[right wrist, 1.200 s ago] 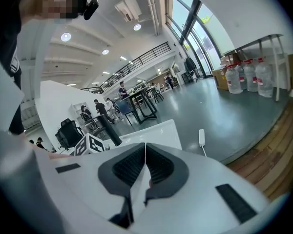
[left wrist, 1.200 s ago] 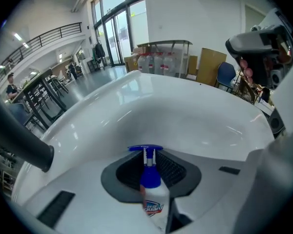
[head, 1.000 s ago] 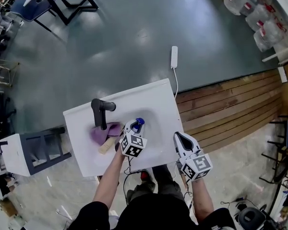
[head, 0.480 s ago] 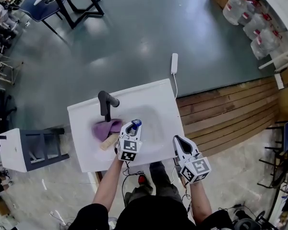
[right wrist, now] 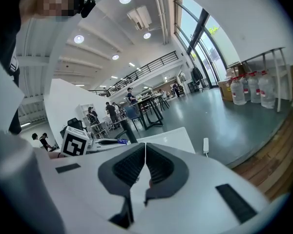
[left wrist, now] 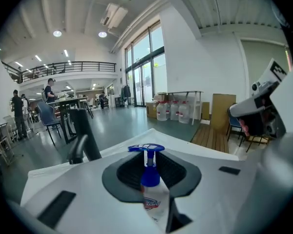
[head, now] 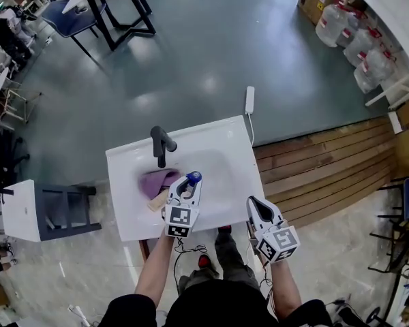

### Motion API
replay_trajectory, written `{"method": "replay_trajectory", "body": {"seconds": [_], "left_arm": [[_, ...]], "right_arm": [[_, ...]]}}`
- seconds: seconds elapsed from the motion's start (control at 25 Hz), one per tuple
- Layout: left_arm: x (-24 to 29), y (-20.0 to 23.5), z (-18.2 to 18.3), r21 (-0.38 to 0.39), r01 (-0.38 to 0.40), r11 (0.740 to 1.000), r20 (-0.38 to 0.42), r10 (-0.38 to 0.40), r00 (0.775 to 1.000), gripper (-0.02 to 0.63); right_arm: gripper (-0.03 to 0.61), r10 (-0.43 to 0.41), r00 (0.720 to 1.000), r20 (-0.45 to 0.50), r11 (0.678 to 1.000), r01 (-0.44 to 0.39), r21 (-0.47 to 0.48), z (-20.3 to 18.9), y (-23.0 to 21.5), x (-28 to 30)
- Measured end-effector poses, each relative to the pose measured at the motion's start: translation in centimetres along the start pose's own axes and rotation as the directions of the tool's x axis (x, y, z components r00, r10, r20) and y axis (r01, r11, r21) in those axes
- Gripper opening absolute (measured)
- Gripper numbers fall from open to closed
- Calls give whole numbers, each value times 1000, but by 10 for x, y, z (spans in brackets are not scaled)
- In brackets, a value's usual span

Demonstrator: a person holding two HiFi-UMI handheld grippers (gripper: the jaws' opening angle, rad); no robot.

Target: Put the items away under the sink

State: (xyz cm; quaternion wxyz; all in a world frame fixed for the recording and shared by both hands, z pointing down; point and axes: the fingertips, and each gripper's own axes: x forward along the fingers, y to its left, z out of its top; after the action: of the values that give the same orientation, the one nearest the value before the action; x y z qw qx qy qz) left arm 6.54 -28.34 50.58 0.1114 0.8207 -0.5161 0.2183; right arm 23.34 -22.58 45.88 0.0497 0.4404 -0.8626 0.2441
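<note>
**Pump bottle (left wrist: 150, 191) clamped in left gripper (left wrist: 150, 161)**

Left gripper (head: 188, 184): the two dark padded fingers (left wrist: 124, 167) are closed on a clear plastic pump bottle with a blue collar, a flat blue pump head and a printed label. The bottle stands upright between the fingers. Its pump head rises just past the fingertips. In the head view the bottle's blue top (head: 194, 177) shows at the fingertips, in line with the basin of the white square sink unit (head: 221, 136).

Ahead of these fingers and to their left stands a black bent-neck faucet (left wrist: 83, 135). In the head view, a crumpled purple cloth (head: 157, 180) lies in the basin just left of the fingertips. A pale tan block-shaped item (head: 157, 201) touches the cloth's near edge; what it is cannot be told.

Right gripper (right wrist: 144, 155): the fingers are pressed together with nothing between them. In the head view this gripper (head: 254, 203) is held at the near right corner of the sink unit, well apart from the bottle.

Far beyond the fingertips, a white power strip (head: 249, 99) lies on the grey-green floor. Clear water jugs (head: 358, 36) stand farther off to the right.
</note>
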Motion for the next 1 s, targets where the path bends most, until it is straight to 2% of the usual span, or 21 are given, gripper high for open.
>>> {"method": "replay_trajectory", "body": {"seconds": [0.24,0.44,0.76,1.0], "left_arm": [[-35,-10,40,33,-15,999,72,13,997,74],[-76,-16,61,-1,-27,1000,126,27,992,74],[-152,-23,72,-37,-33,999,174,39,984,74],[-215,-25,65,-75,-65,995,209,80,975,74]], "right_arm": [[31,20,999,36,999,-19,-27,11,19,-17],[31,29,997,69,998,-25,-63,21,43,-35],[31,63,992,106,988,-46,-149,33,98,-57],[31,93,987,132,979,-66,-195,33,142,-80]]}}
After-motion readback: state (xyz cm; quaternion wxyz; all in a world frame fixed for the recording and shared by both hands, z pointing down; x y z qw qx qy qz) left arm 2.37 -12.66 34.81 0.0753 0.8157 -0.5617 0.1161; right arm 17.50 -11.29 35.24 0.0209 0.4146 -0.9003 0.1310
